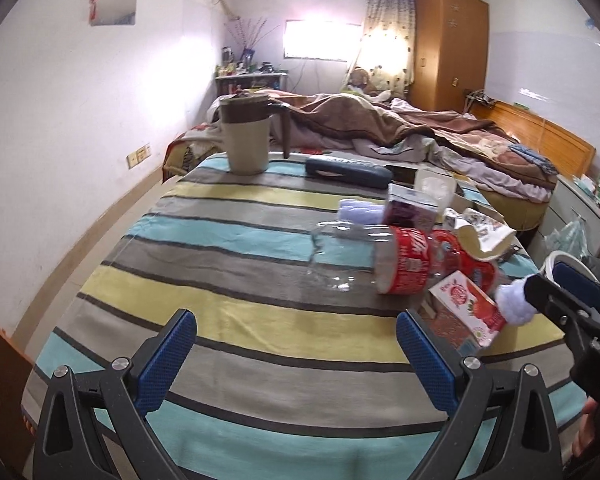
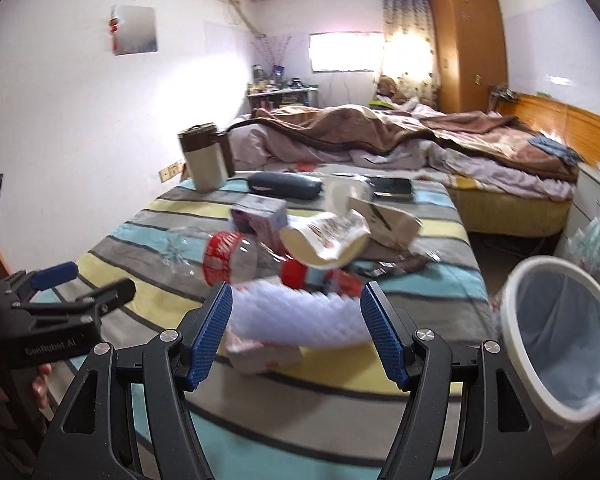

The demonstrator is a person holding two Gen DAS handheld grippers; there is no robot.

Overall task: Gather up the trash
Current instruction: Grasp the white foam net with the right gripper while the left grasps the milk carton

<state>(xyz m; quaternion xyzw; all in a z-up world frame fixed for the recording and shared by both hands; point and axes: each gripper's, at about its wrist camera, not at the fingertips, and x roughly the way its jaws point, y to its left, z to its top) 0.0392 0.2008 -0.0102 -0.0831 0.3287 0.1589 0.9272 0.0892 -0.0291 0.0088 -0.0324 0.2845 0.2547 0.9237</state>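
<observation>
Trash lies on a striped table (image 1: pixel 220 304): a crushed clear bottle with a red label (image 1: pixel 384 264), a red juice carton (image 1: pixel 470 308), a purple carton (image 1: pixel 410 210), torn paper packaging (image 1: pixel 480 224) and a clear cup (image 1: pixel 436 188). My right gripper (image 2: pixel 296 324) is shut on a white foam net sleeve (image 2: pixel 296 316), held above the table; it shows in the left wrist view too (image 1: pixel 514 304). My left gripper (image 1: pixel 296 344) is open and empty over the table's near part. A white bin with a liner (image 2: pixel 556 340) stands right of the table.
A beige jug (image 1: pixel 248 136), a dark case (image 1: pixel 348 172) and a phone (image 2: pixel 392 188) sit at the table's far end. A bed with blankets (image 1: pixel 420 128) lies beyond. A wardrobe (image 1: pixel 448 44) stands at the back. Bags (image 2: pixel 596 240) lie by the bin.
</observation>
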